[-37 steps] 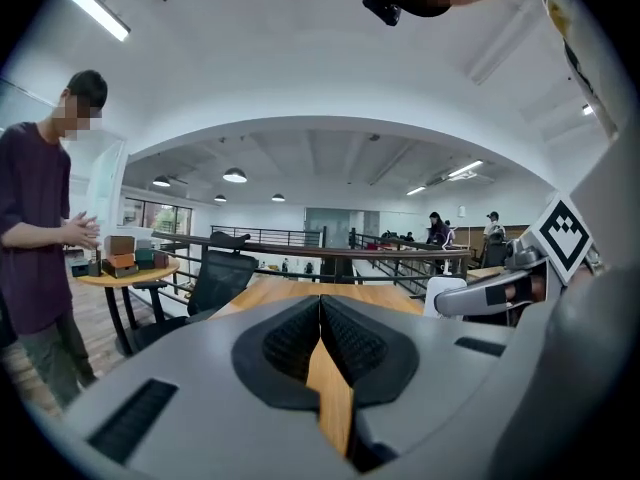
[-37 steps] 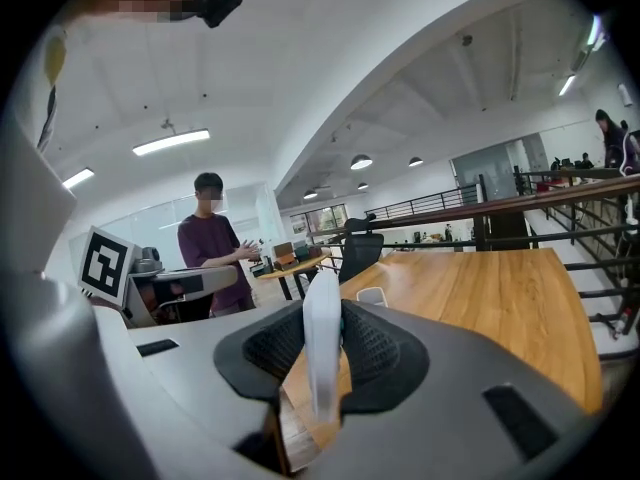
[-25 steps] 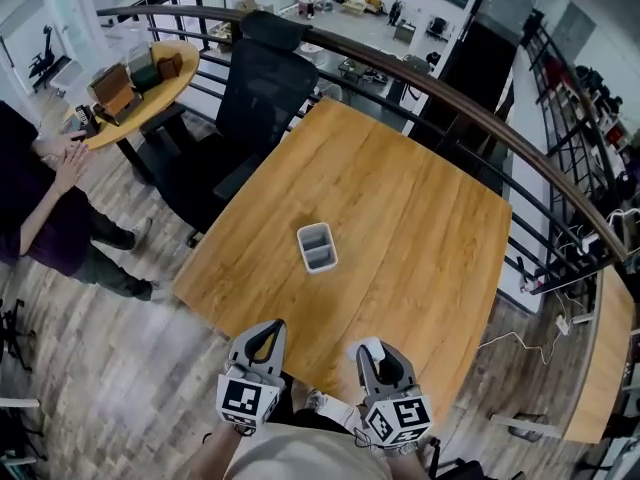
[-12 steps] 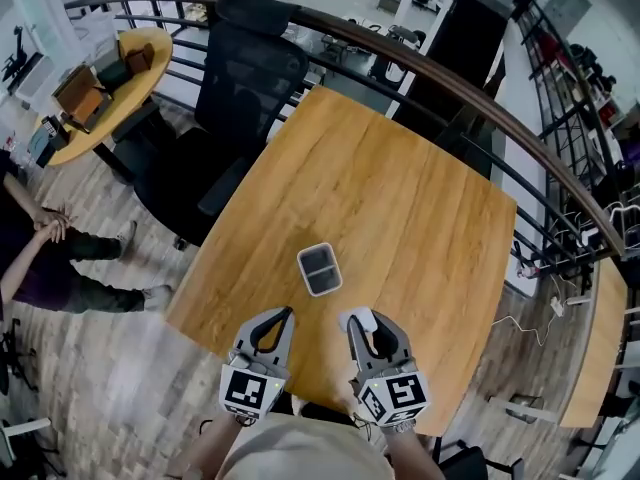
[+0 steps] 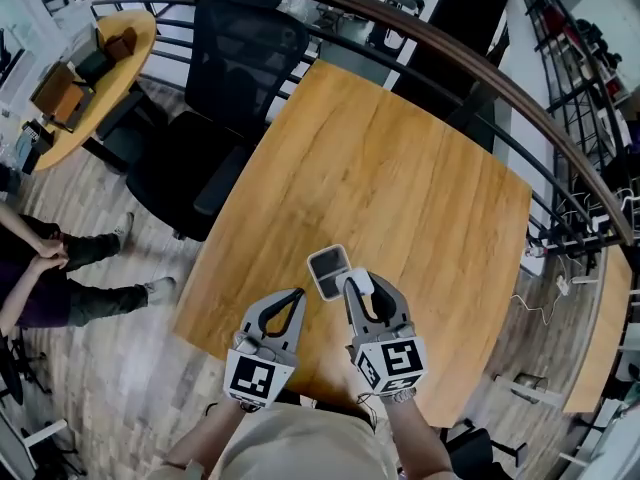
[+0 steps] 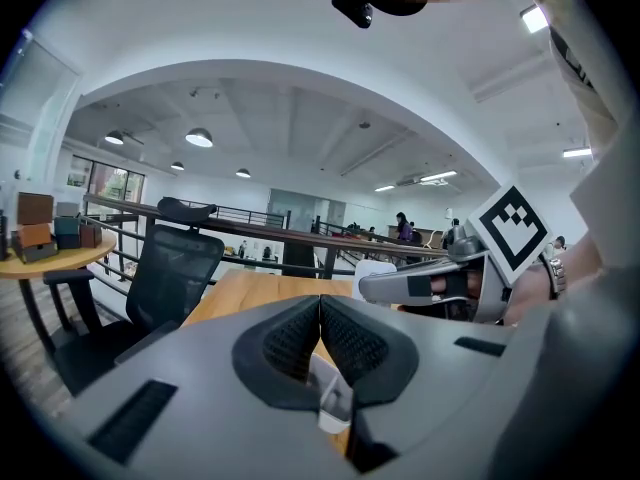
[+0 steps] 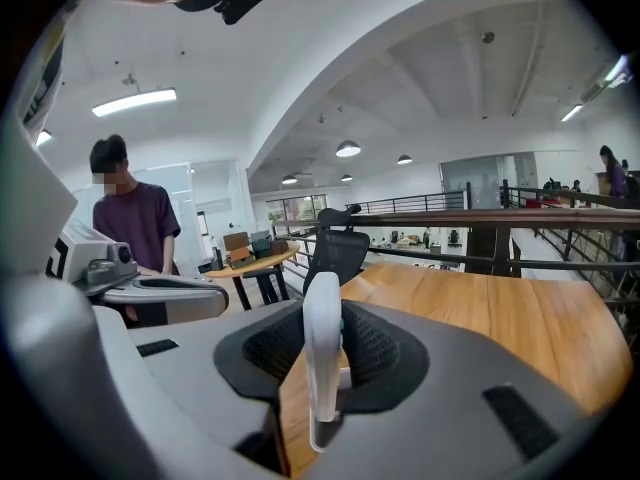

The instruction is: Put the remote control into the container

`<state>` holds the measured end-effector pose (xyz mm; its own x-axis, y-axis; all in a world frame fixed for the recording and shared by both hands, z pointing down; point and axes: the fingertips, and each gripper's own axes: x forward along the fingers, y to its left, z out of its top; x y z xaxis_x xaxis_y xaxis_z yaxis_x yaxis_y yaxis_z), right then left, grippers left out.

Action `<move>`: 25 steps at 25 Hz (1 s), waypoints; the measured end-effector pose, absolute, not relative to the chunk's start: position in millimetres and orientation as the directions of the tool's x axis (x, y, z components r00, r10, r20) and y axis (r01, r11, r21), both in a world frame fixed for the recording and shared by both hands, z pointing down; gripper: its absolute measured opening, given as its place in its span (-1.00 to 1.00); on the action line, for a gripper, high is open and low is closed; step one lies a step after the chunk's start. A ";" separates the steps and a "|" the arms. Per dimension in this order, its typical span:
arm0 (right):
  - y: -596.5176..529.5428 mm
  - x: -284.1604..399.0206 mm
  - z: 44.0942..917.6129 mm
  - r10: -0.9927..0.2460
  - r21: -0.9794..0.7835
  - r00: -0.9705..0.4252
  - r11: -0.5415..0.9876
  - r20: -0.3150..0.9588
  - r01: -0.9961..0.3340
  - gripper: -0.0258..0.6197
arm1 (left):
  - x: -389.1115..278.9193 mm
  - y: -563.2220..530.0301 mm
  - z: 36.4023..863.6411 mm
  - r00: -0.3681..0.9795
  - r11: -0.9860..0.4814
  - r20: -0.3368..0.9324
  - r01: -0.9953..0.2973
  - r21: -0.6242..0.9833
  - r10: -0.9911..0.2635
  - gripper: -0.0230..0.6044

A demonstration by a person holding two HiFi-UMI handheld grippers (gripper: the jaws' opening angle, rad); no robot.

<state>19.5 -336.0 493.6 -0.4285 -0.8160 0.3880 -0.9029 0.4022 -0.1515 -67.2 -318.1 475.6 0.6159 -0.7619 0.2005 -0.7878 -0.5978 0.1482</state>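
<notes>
The right gripper (image 5: pixel 358 287) clamps a slim white plastic remote control (image 7: pixel 322 346) edge-up between its jaws, just beside the small grey rectangular container (image 5: pixel 324 284). The container stands close to the near edge of the wooden table (image 5: pixel 400 188). The left gripper (image 5: pixel 296 298) hovers alongside with its jaws pressed together. Bare wood runs beyond to the black office chair (image 5: pixel 235 58).

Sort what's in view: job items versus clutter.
Job:
- remote control, gripped in the right claw
- container on the wooden table

Not needed:
- left claw, shut and empty
- office chair
- round side table with boxes
- person nearby
</notes>
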 end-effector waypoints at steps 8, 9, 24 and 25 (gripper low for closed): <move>-381.5 7.6 543.6 -0.810 -0.146 -0.405 0.381 0.424 -0.913 -0.54 | -67.5 -346.2 483.4 0.632 -0.609 0.191 -0.775 0.169 -0.751 -0.89; -385.8 6.9 550.7 -0.809 -0.145 -0.402 0.378 0.428 -0.914 -0.54 | -68.5 -347.9 486.9 0.632 -0.608 0.197 -0.775 0.172 -0.750 -0.89; -395.7 -26.9 607.0 -0.744 -0.009 -0.497 0.552 0.446 -0.834 -0.54 | -82.9 -355.2 526.1 0.615 -0.579 0.268 -0.789 0.207 -0.742 -0.89; -394.8 -27.6 607.0 -0.741 -0.004 -0.507 0.563 0.440 -0.827 -0.54 | -81.1 -354.2 526.7 0.616 -0.579 0.267 -0.788 0.211 -0.741 -0.89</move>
<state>-27.6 -394.8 607.0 -0.5068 -0.7415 0.4397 -0.8266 0.5627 -0.0039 -81.1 -354.2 526.7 0.6162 -0.7408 0.2675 -0.7876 -0.5791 0.2106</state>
